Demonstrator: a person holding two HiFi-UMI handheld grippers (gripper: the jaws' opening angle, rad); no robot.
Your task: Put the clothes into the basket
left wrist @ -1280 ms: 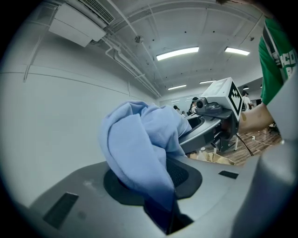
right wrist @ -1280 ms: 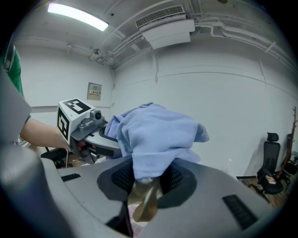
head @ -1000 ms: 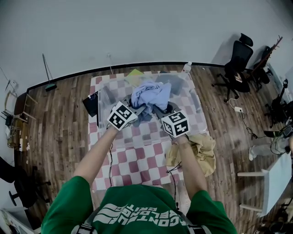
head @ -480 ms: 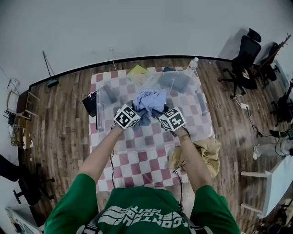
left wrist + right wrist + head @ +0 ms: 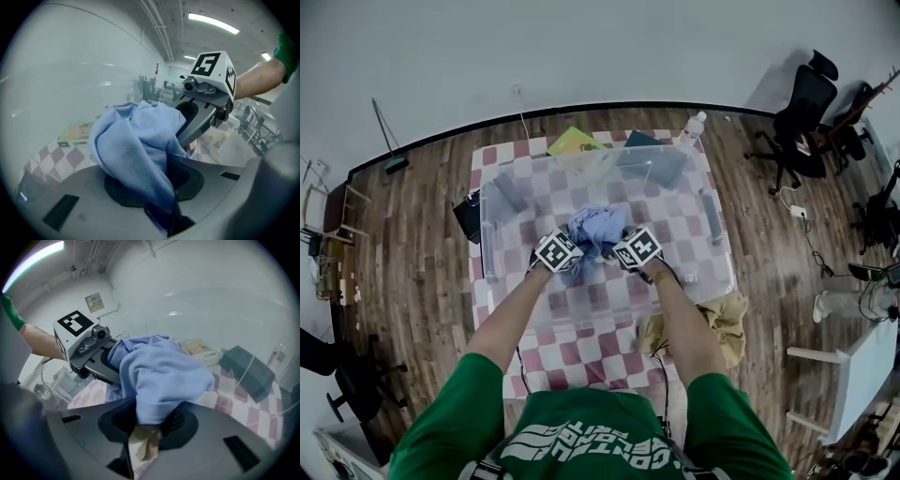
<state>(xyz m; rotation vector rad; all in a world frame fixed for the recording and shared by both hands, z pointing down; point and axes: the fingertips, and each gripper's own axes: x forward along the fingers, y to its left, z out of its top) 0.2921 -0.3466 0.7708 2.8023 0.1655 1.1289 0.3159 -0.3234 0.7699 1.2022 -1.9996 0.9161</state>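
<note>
A light blue garment (image 5: pixel 595 230) is bunched between my two grippers, low inside the clear plastic basket (image 5: pixel 490 230) on the checked table. The left gripper (image 5: pixel 575 247) is shut on its left side, and the cloth (image 5: pixel 136 145) spills out over the jaws (image 5: pixel 164 206). The right gripper (image 5: pixel 617 246) is shut on its right side, where the cloth (image 5: pixel 164 376) fills the jaws (image 5: pixel 146 427). A tan scrap (image 5: pixel 143 442) shows under the blue cloth there. Each gripper view shows the opposite gripper just behind the bundle. A tan garment (image 5: pixel 717 319) lies at the table's front right corner, outside the basket.
A plastic bottle (image 5: pixel 692 127) stands at the table's far right corner, a yellow-green book (image 5: pixel 574 141) at the far edge. A dark flat device (image 5: pixel 467 216) hangs at the table's left side. Office chairs (image 5: pixel 806 112) stand at the far right on the wooden floor.
Both grippers have come down together with the blue garment, from above the basket to low inside it. The bundle has stayed gripped on both sides.
</note>
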